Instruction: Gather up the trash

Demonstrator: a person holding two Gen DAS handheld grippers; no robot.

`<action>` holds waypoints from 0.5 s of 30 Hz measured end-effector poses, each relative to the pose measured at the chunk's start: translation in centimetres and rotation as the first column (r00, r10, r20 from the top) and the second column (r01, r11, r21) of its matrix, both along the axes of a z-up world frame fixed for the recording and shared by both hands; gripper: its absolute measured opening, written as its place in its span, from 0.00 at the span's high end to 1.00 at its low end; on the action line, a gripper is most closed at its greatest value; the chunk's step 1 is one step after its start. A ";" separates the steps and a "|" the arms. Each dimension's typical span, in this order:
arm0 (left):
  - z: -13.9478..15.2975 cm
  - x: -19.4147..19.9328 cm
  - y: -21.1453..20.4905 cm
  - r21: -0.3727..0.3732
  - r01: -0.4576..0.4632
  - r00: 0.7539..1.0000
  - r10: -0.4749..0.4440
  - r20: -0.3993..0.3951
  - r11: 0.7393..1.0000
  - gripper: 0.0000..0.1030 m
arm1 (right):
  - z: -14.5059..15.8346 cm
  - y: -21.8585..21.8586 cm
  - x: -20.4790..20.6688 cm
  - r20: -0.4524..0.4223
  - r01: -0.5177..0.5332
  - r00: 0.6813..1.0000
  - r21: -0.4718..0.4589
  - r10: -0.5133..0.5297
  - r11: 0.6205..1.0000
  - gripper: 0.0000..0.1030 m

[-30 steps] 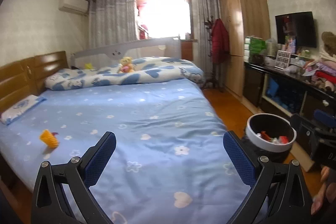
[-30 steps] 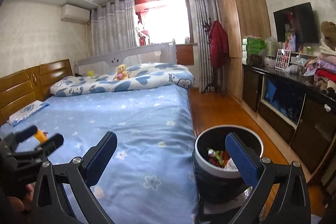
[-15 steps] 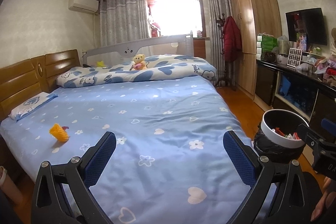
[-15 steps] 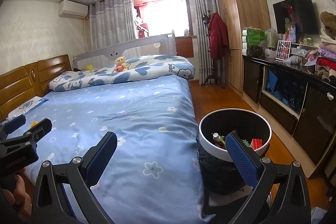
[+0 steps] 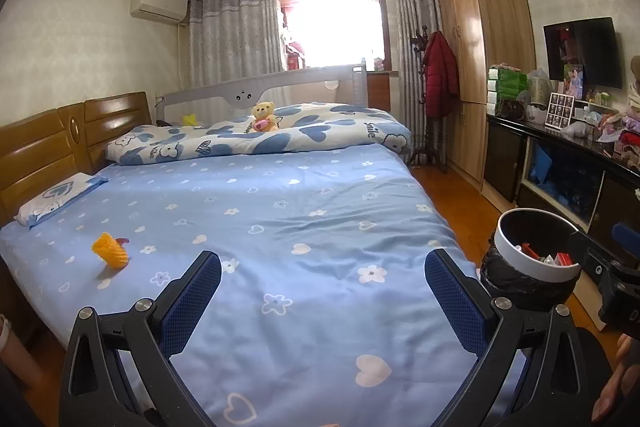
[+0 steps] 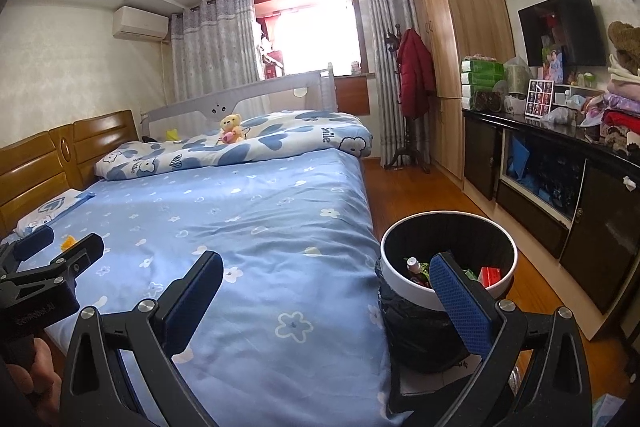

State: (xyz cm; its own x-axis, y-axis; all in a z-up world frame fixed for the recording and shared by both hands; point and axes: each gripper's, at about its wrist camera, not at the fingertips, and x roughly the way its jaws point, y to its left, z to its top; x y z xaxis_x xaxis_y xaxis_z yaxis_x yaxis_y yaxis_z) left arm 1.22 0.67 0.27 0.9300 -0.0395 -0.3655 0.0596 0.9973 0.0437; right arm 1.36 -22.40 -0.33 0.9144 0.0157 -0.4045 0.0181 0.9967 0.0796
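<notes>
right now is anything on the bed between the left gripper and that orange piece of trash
Nothing visible blocks it. The left gripper is open over bare blue sheet, and the orange trash lies ahead and to its left on the bed, with only flat sheet between them. The trash bin stands off the bed's other side.

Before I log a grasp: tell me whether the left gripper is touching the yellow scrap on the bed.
Apart. In the left wrist view the left gripper is open and empty, with bare bedsheet between its fingers and the yellow scrap.
</notes>
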 end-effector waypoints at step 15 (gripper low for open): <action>-0.2 0.0 0.2 0.006 0.008 1.000 -0.008 0.008 1.000 0.01 | 0.1 0.1 0.1 0.002 0.000 1.000 0.006 0.000 1.000 0.00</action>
State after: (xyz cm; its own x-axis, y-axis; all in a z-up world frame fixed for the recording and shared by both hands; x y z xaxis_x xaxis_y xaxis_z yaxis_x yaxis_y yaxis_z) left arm 1.22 0.90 0.07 0.9324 -0.0446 -0.3585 0.0669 0.9965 0.0499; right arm 1.44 -22.29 -0.20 0.9151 0.0180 -0.4029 0.0179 0.9962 0.0852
